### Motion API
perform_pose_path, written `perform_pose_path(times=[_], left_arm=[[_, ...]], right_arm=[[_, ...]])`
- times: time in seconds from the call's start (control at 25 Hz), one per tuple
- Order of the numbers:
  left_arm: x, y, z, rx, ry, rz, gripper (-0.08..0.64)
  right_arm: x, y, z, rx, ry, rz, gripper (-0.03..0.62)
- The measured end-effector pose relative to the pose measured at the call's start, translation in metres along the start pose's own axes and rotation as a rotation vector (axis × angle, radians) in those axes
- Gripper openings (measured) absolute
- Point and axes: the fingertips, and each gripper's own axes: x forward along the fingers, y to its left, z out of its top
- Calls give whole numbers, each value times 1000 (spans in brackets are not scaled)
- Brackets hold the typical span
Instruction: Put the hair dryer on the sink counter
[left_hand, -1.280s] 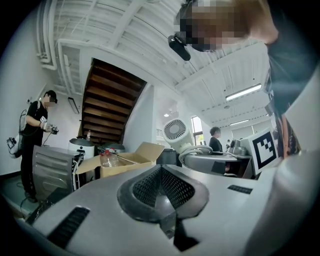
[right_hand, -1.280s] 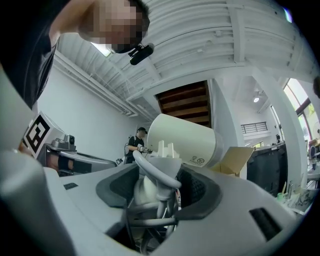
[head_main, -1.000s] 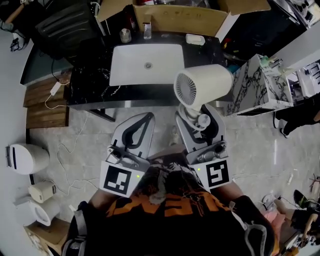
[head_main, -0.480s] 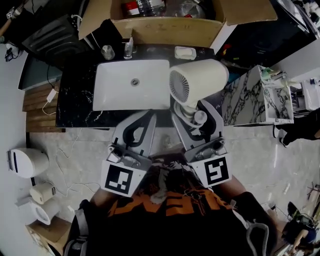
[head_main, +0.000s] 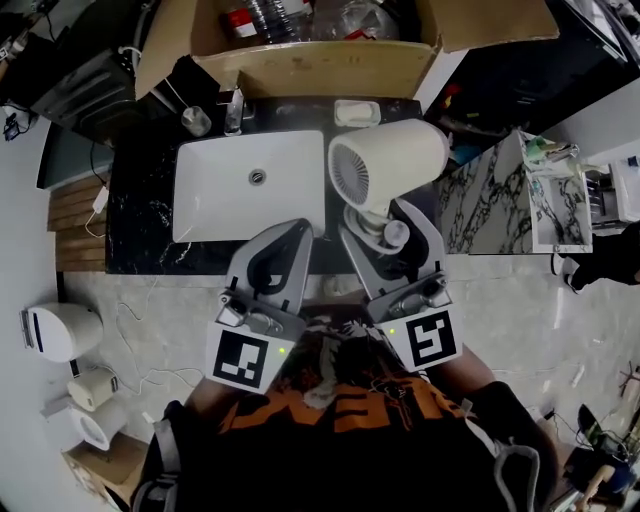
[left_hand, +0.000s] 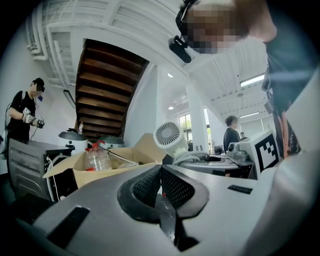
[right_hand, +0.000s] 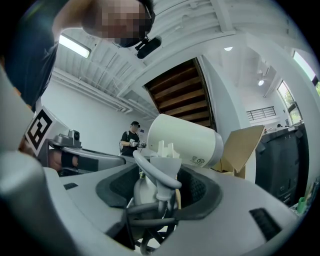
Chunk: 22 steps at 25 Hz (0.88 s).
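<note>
My right gripper (head_main: 380, 222) is shut on the handle of the cream hair dryer (head_main: 385, 165), which hangs in the air over the right end of the white basin (head_main: 250, 185) and the black marble sink counter (head_main: 140, 215). Its round grille faces left. In the right gripper view the hair dryer (right_hand: 185, 140) rises between the jaws, with its grey cord and plug bunched against the handle at my right gripper (right_hand: 157, 172). My left gripper (head_main: 295, 230) sits beside it at the counter's front edge, shut with nothing in it; in the left gripper view its pads (left_hand: 170, 187) meet.
An open cardboard box (head_main: 300, 60) with plastic bottles stands behind the sink. A soap dish (head_main: 357, 112), a cup (head_main: 197, 122) and a small bottle (head_main: 234, 110) sit along the counter's back. A marble-patterned cabinet (head_main: 500, 190) stands to the right. A white toilet (head_main: 55, 330) and loose cables lie left.
The sink counter has come nearer in the head view. Both grippers and the hair dryer now reach over its front edge; the grip on the dryer is unchanged.
</note>
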Motion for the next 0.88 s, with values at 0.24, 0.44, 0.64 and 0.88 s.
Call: perform_pose_path(times=[0.24, 0.44, 0.64, 0.88], left_arm=[[14, 5, -2, -12, 0, -14, 21], [23, 9, -2, -19, -7, -29, 21], [31, 11, 3, -19, -20, -39, 21], [44, 9, -2, -27, -23, -49, 21]], right_arm=[[6, -14, -6, -4, 17, -27, 252], [9, -18, -6, -15, 21, -39, 252], [14, -25, -4, -28, 17, -45, 252], [15, -39, -19, -41, 42, -58, 252]])
